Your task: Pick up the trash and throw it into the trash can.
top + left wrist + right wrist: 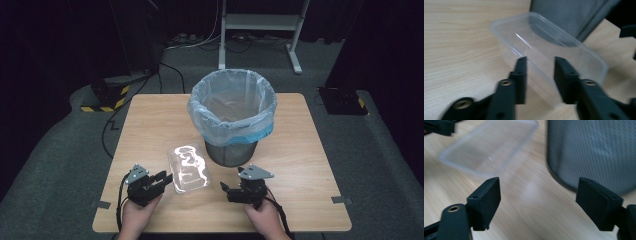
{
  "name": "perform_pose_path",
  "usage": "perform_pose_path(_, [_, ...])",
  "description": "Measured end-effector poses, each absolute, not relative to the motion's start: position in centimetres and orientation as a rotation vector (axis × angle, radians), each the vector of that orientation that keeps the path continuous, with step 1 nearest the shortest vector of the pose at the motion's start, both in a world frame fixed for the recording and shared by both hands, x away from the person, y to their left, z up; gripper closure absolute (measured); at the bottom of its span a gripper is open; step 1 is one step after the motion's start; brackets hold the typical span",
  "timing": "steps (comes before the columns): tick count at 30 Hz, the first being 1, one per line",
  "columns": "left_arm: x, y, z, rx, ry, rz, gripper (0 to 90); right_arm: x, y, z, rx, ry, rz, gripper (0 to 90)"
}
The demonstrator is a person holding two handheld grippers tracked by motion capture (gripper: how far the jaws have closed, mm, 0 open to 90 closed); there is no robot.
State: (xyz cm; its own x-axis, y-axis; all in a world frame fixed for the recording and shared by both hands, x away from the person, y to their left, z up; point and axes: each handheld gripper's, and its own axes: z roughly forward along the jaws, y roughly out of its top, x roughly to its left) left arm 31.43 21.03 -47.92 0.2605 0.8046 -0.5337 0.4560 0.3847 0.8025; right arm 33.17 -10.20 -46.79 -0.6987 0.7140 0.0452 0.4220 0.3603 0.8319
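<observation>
— What's the left gripper (537, 62) doing?

— Its jaws are standing apart, straddling the near wall of the clear tub (549, 50) — not pinching it yet. The right gripper (536, 195) is hanging wide open, empty.

— Next move?

— Probably closing on that wall, then lifting toward the bin (232, 117) just behind.

— Count?

— One tub, one bin, on one table (150, 120).

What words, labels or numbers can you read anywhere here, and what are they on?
None can be read.
Clear plastic container: plain, no label; the white patches on it are glare.
Mesh bin and its bag liner: no print.
Black-and-yellow hazard stripes on the floor: a marking, no text.
</observation>
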Motion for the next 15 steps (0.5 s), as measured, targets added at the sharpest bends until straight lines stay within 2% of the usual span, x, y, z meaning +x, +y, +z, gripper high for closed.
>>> perform_pose_path(6, [33.5, 20.1, -48.8, 1.154, 1.446, 0.375, 42.1, 35.3, -4.9, -46.9, 0.973, 2.345, 1.269, 19.5])
perform_pose_path(9, [34.2, 19.8, -49.3, 1.130, 1.490, 0.325, 38.8, 36.8, -3.2, -47.3, 1.005, 2.382, 1.255, 22.4])
perform_pose_path(10, [34.6, 19.7, -49.7, 1.122, 1.511, 0.293, 38.3, 37.8, -2.2, -48.0, 1.040, 2.390, 1.257, 28.3])
perform_pose_path(12, [34.8, 19.6, -50.0, 1.127, 1.512, 0.237, 36.2, 38.9, -1.8, -48.7, 1.093, 2.432, 1.334, 32.5])
perform_pose_path(15, [34.9, 19.3, -50.1, 1.129, 1.508, 0.179, 35.1, 39.5, -2.0, -49.2, 1.205, 2.510, 1.405, 34.0])
